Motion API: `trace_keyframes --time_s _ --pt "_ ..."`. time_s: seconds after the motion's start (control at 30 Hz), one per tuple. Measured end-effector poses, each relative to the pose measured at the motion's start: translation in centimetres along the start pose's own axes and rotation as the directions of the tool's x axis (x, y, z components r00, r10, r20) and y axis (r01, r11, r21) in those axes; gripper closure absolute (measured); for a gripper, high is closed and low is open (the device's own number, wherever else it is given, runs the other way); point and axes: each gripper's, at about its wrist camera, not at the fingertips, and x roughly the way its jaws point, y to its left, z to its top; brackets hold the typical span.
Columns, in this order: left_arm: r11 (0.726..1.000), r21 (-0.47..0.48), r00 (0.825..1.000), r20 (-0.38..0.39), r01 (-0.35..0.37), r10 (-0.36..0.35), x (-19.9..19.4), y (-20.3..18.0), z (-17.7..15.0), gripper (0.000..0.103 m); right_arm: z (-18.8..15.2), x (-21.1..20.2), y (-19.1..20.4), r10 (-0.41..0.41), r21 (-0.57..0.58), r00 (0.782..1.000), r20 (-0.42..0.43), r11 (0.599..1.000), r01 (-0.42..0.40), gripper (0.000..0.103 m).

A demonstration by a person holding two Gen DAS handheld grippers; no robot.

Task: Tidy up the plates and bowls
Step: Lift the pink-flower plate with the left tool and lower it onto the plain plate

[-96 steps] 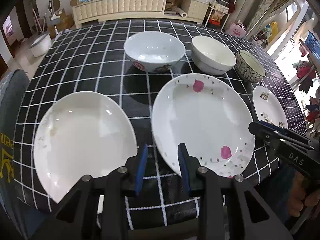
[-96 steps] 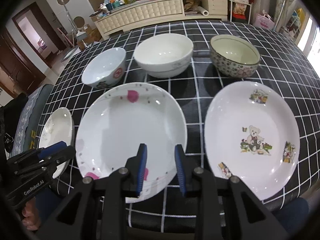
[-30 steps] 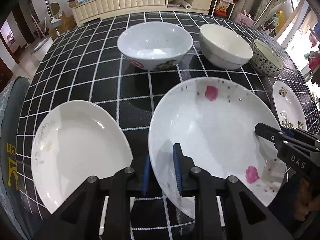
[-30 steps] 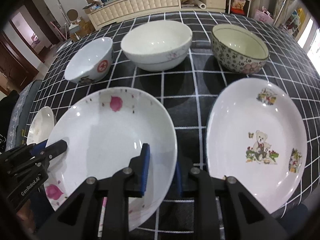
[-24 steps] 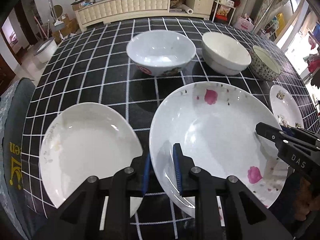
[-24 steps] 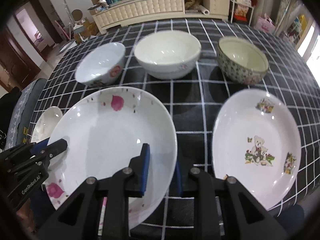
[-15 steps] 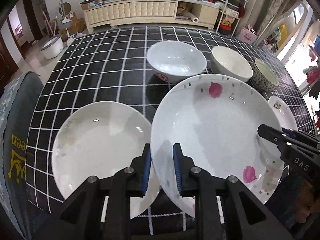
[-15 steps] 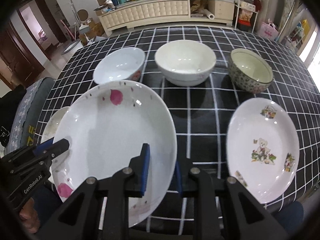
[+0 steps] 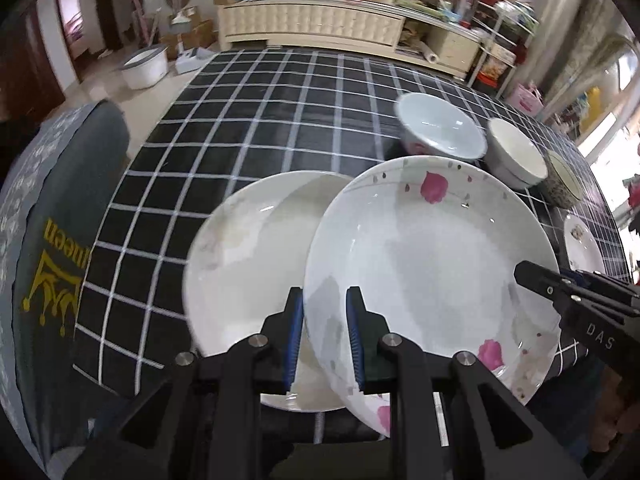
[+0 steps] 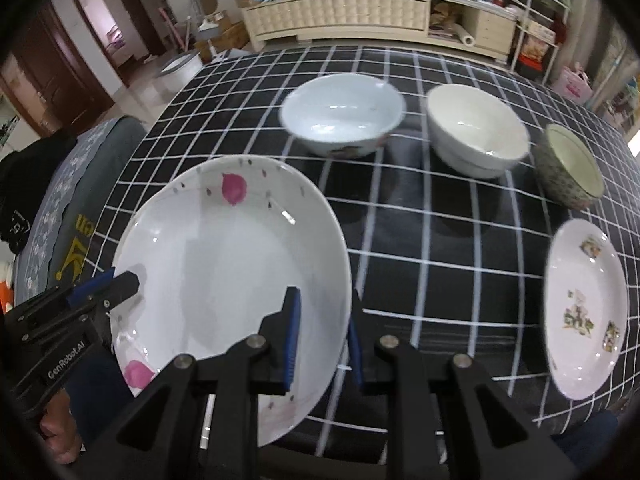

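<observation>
Both grippers are shut on the rim of the pink-flowered white plate [image 9: 432,264], which is lifted off the table. My left gripper [image 9: 323,334] pinches its left rim and my right gripper [image 10: 322,336] pinches its right rim; the plate also shows in the right wrist view [image 10: 228,272]. The held plate hangs partly over a plain white plate [image 9: 248,256] that lies on the checked tablecloth [image 9: 248,120]. A bear-print plate [image 10: 586,312] lies at the right.
Three bowls stand in a row further back: a pale blue one [image 10: 342,114], a cream one [image 10: 476,132] and a patterned one [image 10: 568,166]. A grey cushioned chair [image 9: 52,240] stands at the table's left. A sideboard [image 10: 340,16] stands beyond the table.
Both grippers closed on the flowered plate's rim, lifted it and carried it to the left. It now overlaps the plain white plate.
</observation>
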Motion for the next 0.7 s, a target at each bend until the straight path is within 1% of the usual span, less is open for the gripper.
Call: trace_keyframes --time_s 0.3,0.43,0.7 --pt "0.998 -0.061 0.999 0.012 -0.029 0.030 -0.9 3.8 -0.9 0.084 0.2 2.2 3.2 0.000 -0.037 0.999 -0.045 0.999 -0.002 0.077" --pt "0.997 -0.071 0.999 0.012 -0.041 0.042 -0.8 4.8 -0.8 0.084 0.3 2.5 4.2 -0.001 -0.054 0.999 -0.051 0.999 -0.002 0.077" --pt "0.995 -0.083 0.999 -0.018 -0.048 0.046 0.3 6.1 -1.0 0.084 0.7 3.6 5.2 -0.003 -0.060 0.998 -0.059 0.998 0.000 0.077"
